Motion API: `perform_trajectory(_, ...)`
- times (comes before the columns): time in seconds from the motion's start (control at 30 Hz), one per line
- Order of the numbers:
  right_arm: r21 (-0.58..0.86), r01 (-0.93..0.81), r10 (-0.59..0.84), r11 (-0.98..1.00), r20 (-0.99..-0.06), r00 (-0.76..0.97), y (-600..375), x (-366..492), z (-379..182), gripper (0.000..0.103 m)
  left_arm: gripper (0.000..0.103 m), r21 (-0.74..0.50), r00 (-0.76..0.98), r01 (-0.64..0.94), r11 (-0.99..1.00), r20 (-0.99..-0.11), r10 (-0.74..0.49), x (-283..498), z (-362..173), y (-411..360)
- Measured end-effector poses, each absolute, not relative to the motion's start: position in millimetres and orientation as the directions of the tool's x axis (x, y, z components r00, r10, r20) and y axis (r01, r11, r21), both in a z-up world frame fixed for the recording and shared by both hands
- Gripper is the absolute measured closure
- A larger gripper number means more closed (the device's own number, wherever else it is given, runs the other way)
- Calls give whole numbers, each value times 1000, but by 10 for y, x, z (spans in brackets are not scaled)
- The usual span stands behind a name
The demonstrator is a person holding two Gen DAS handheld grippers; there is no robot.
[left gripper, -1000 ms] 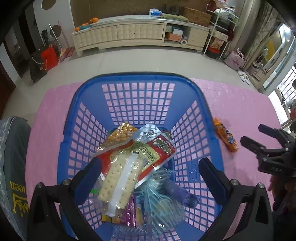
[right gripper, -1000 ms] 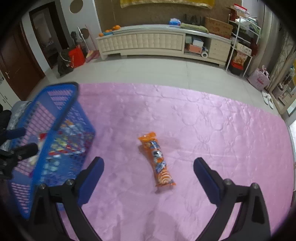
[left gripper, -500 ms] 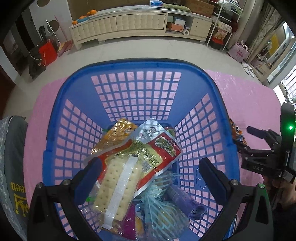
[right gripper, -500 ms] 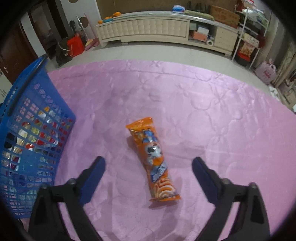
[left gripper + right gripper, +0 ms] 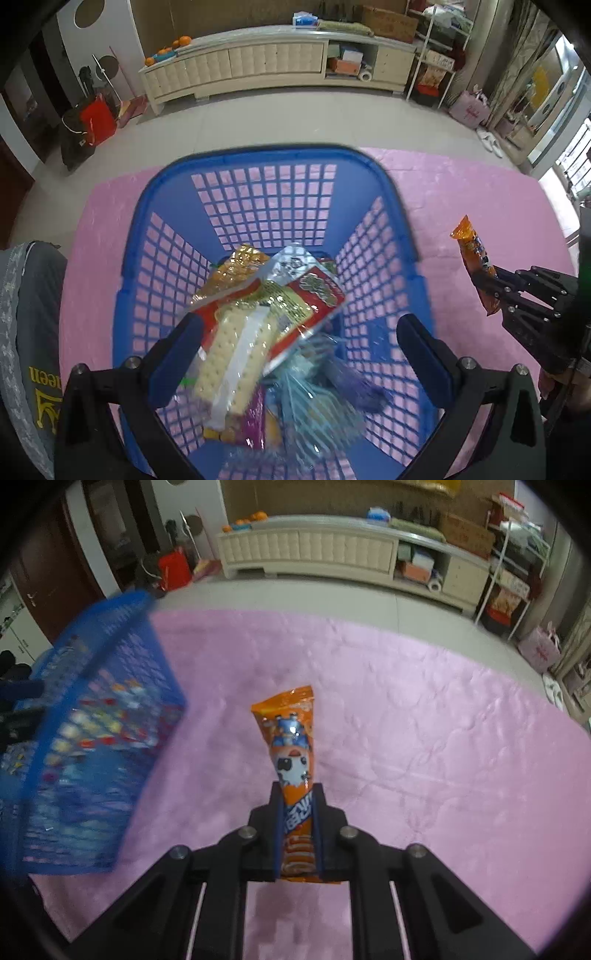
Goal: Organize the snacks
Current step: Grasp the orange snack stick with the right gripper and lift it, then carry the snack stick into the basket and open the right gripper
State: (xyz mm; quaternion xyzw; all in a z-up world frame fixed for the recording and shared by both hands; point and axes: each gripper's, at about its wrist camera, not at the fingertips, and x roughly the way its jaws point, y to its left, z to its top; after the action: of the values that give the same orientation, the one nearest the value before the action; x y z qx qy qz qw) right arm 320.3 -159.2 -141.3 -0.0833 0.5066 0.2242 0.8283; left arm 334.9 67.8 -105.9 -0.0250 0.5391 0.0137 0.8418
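A blue plastic basket (image 5: 258, 158) stands on the pink mat and holds several snack packs, with a red cracker pack (image 5: 258, 325) on top. My left gripper (image 5: 299, 354) is open and empty, hovering over the basket's near side. My right gripper (image 5: 297, 801) is shut on an orange snack pack (image 5: 291, 746) and holds it above the mat, pointing away from me. The same pack (image 5: 476, 258) shows in the left wrist view, to the right of the basket, with the right gripper's black fingers on its lower end. The basket (image 5: 92, 709) is left of the right gripper.
The pink mat (image 5: 424, 738) covers the surface. A long cream cabinet (image 5: 258, 70) stands across the tiled floor behind. A red bag (image 5: 98, 120) sits at the left wall. A grey cushion (image 5: 26, 332) lies left of the basket.
My right gripper came down around the orange pack, shut on it and lifted it off the mat. The left gripper stayed open and drew back a little over the basket.
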Motion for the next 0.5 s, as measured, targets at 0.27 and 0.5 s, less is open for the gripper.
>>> perform_trajectory(0.27, 65, -501, 331, 863, -822, 463, -1465, 2744, -632, 86, 0, -49, 524, -18, 999, -851, -32, 2876, -507, 656)
perform_trajectory(0.5, 70, -539, 381, 839, -783, 491, -1273, 2422, -142, 86, 0, -70, 596, -1, 998, -801, -56, 2383, -191, 756)
